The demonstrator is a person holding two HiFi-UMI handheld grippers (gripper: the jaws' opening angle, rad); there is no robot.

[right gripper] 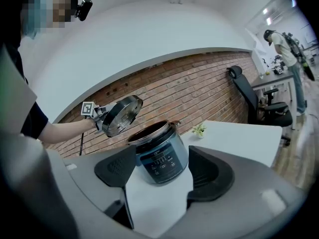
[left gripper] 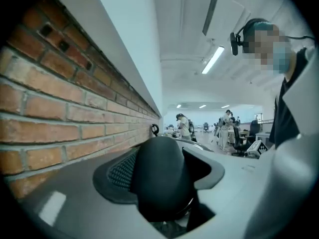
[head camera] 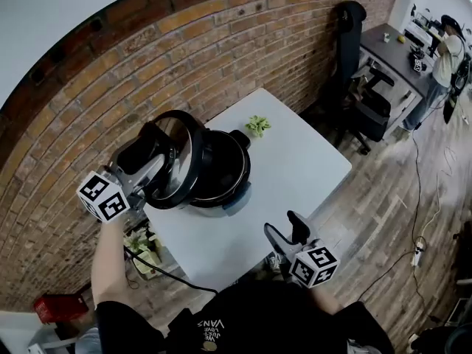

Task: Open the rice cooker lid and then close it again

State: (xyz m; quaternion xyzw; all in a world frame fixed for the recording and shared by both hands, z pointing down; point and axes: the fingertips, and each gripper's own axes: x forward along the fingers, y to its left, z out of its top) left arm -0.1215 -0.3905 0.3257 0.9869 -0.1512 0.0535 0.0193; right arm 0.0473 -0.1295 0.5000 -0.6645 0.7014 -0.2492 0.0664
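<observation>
The rice cooker [head camera: 225, 175] stands open on the white table [head camera: 302, 164], its control panel facing me in the right gripper view [right gripper: 160, 158]. My left gripper [head camera: 150, 172] is shut on the black knob [left gripper: 159, 176] of the round metal lid [head camera: 175, 159]. The lid is held tilted on edge, just left of and above the pot; the right gripper view shows the lid [right gripper: 121, 115] raised off the rim. My right gripper [head camera: 284, 231] hovers open near the table's front edge with nothing between its fingers, its jaws framing the cooker from a distance [right gripper: 162, 176].
A small green plant [head camera: 258, 125] sits at the table's far edge. A brick wall [head camera: 184, 57] runs behind it. A black office chair [head camera: 369, 109] and a desk [head camera: 391, 50] with a person [head camera: 448, 50] are to the right. A power cable [head camera: 158, 268] hangs off the table's left side.
</observation>
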